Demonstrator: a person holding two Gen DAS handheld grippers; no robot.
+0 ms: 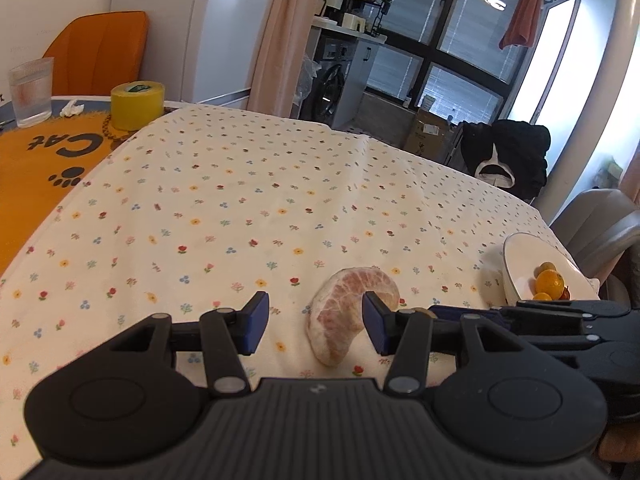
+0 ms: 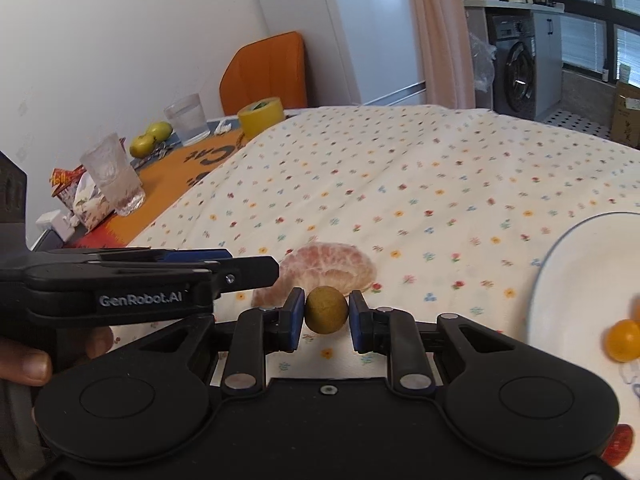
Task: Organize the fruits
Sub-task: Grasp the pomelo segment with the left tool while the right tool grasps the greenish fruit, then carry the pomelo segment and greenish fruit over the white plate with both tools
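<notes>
A peeled pink pomelo segment lies on the floral tablecloth. My left gripper stands open around it, and the right pad is close to the segment's inner curve. My right gripper is shut on a small round olive-brown fruit, just in front of the pomelo segment. In the right wrist view the left gripper reaches in from the left, with a hand behind it. A white plate on the right holds small oranges.
The plate's rim and an orange lie close to my right gripper. Far left, on an orange mat, stand a yellow tape roll, two glasses, green apples and snack packets. An orange chair stands behind.
</notes>
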